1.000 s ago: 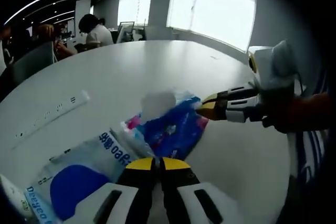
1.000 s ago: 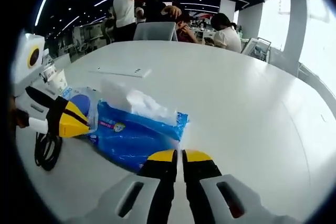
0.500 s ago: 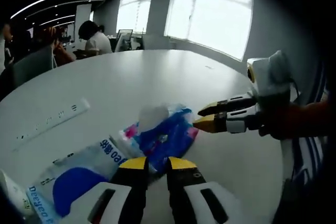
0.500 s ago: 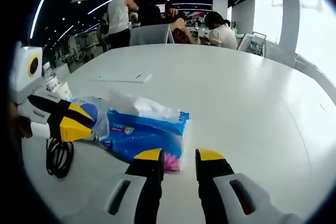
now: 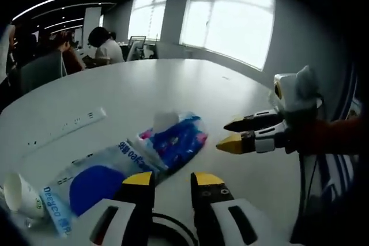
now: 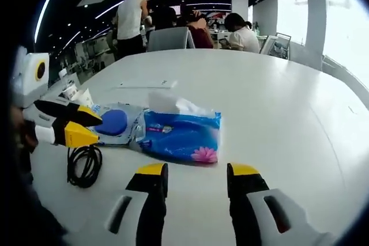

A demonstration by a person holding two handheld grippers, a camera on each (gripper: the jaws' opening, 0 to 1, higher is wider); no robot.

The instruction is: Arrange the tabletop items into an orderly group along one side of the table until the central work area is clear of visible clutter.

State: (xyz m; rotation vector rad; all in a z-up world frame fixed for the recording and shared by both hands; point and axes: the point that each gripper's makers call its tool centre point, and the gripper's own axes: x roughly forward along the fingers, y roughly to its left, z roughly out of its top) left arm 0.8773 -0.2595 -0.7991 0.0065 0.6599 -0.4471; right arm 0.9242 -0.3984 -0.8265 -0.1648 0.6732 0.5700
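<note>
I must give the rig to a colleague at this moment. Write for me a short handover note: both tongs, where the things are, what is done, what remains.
Left tongs: open, holding nothing.
Right tongs: open, holding nothing, just short of the blue tissue pack.
Things: the tissue pack lies flat on the white table, a tissue sticking out of its top. The clear pouch with the blue circle lies against its end. A coiled black cable sits nearer the left tongs. A white power strip lies apart, further in. A white cup lies by the pouch.
Done: pack and pouch sit together.
Left: bring cable, strip and cup into the same row at one side.
</note>
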